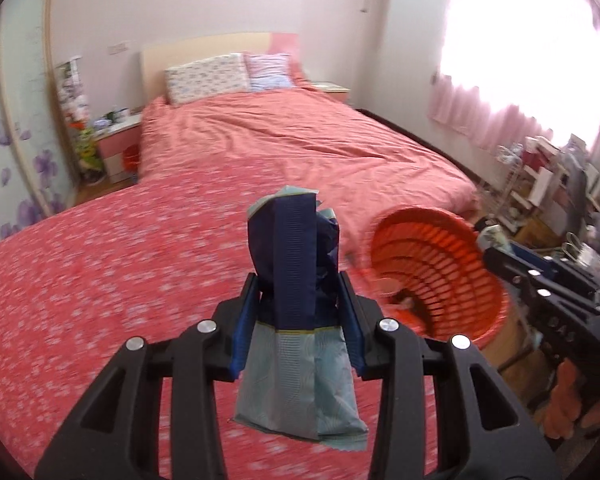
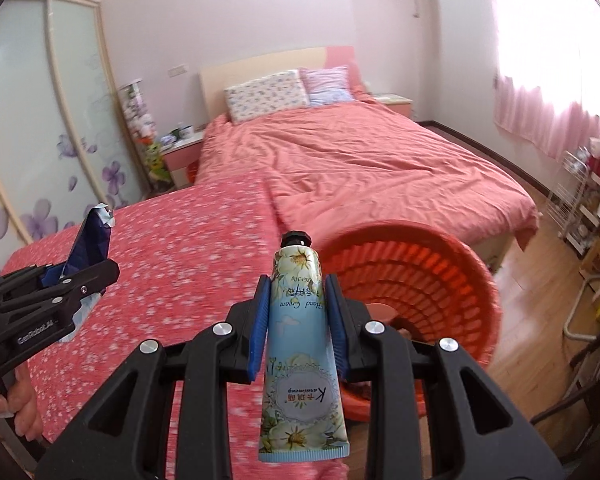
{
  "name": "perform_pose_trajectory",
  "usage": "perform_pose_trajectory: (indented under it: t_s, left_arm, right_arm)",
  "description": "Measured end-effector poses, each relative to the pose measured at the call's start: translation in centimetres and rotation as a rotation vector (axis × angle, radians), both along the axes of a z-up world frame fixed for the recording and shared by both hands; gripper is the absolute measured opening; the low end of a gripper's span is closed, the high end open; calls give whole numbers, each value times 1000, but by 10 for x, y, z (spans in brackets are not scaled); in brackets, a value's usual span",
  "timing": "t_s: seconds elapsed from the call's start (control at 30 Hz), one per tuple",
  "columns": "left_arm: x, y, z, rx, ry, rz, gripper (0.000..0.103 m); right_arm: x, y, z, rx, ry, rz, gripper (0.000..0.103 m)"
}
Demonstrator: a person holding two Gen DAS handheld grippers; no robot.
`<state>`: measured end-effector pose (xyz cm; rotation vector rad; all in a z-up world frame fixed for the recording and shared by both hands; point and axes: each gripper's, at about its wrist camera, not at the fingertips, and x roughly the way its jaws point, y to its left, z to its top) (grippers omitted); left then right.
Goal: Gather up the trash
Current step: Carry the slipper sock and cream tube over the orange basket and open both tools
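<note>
My left gripper (image 1: 298,284) is shut on a dark blue and pale blue snack wrapper (image 1: 296,312), held above the red flowered bedspread (image 1: 100,280). My right gripper (image 2: 296,284) is shut on a hand cream tube (image 2: 298,344) with a flower print and black cap, cap pointing away. An orange slatted trash basket (image 2: 412,280) stands at the bed's right edge, just right of and beyond the tube; something lies in its bottom. The basket (image 1: 432,264) lies right of the wrapper in the left wrist view. The left gripper (image 2: 76,276) with the wrapper (image 2: 92,236) shows at left in the right wrist view.
A bed with a salmon duvet (image 2: 360,160) and two pillows (image 2: 266,94) fills the room ahead. A nightstand (image 2: 180,152) stands left of the bed beside a sliding wardrobe door (image 2: 40,120). Cluttered shelves (image 1: 548,184) and a wooden floor (image 2: 540,280) lie to the right under a curtained window.
</note>
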<state>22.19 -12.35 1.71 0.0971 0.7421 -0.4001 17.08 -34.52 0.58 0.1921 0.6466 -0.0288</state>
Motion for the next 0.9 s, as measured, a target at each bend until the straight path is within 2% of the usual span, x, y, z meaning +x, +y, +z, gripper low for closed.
perform_pose_trajectory:
  t_s: [0.3,0.5,0.57,0.6,0.67,0.77,0.9]
  left_arm:
    - [12,-108,-19,-9,43,-174,38]
    - [36,-150,-39,-14,90,-205,41]
    - [45,-155,-47,-17,112,-200,54]
    - [50,-157,-51,-17,121,-194,56]
    - [58,-155,-58,-8,138,-179,57]
    - [62,-147,-65,18,139,-147,58]
    - [54,-120,-65,38,109,-94,60]
  right_arm:
    - [11,-62,-20,73,30,-95,28]
    - [29,-94,-29,123,31,-126,29]
    - [33,-101,-33,133,32,-139,29]
    - [35,-106,-34,142,33,-141,31]
    - [34,-110,-37,154,32,-149,39]
    - [29,-113,-39,160,29,-162,43]
    - [12,-104,-36,116,12,-180,54]
